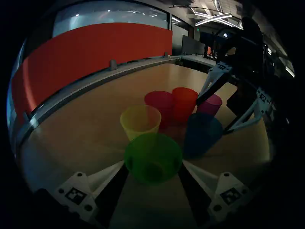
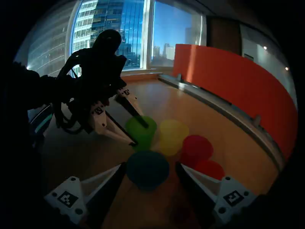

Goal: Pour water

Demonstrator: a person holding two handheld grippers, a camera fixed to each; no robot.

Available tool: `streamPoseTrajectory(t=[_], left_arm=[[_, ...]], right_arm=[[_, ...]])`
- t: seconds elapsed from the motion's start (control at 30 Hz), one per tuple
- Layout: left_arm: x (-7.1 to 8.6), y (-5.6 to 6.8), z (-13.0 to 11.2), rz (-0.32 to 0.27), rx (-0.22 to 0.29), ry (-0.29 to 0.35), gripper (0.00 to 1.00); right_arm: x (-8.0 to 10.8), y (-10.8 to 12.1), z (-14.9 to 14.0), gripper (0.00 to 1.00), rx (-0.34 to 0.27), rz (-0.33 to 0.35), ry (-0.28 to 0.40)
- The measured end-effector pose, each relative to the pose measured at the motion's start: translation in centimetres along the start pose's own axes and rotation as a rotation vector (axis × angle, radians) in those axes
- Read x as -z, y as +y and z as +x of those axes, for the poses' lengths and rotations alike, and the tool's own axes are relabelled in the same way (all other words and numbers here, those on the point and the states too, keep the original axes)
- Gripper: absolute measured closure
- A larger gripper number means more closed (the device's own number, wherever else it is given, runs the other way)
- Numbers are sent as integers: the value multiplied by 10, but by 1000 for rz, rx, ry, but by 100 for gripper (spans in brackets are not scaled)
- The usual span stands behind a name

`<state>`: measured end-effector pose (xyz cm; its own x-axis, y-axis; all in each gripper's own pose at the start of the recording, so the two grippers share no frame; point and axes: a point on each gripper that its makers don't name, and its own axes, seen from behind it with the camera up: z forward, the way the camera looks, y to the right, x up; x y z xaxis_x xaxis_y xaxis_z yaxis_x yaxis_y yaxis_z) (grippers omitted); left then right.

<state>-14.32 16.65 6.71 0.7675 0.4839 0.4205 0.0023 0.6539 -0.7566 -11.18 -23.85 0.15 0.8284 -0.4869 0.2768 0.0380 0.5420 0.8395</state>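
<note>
Green cup (image 1: pixel 153 156) flanked by left gripper (image 1: pixel 152 164), blue cup (image 2: pixel 148 171) by right gripper (image 2: pixel 150 165).

cup cluster (image 1: pixel 185 103) blocks centre | table (image 1: pixel 87 126) bare around | inner gaps seemingly none

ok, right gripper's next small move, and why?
Probably close the right fingers on the blue cup. It stands upright between them with a gap visible at one finger, so it isn't held yet. The left fingers flank the green cup.
</note>
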Motion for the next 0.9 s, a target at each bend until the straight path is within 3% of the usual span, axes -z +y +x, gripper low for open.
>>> streamPoseTrajectory(t=[0.8, 0.9], left_arm=[[13, -4, 9, 17, 9, 32, 16], [15, -4, 9, 16, 9, 36, 16]], right_arm=[[-31, -5, -27, 0, 5, 5, -57], [-33, -6, -28, 4, 6, 2, -59]])
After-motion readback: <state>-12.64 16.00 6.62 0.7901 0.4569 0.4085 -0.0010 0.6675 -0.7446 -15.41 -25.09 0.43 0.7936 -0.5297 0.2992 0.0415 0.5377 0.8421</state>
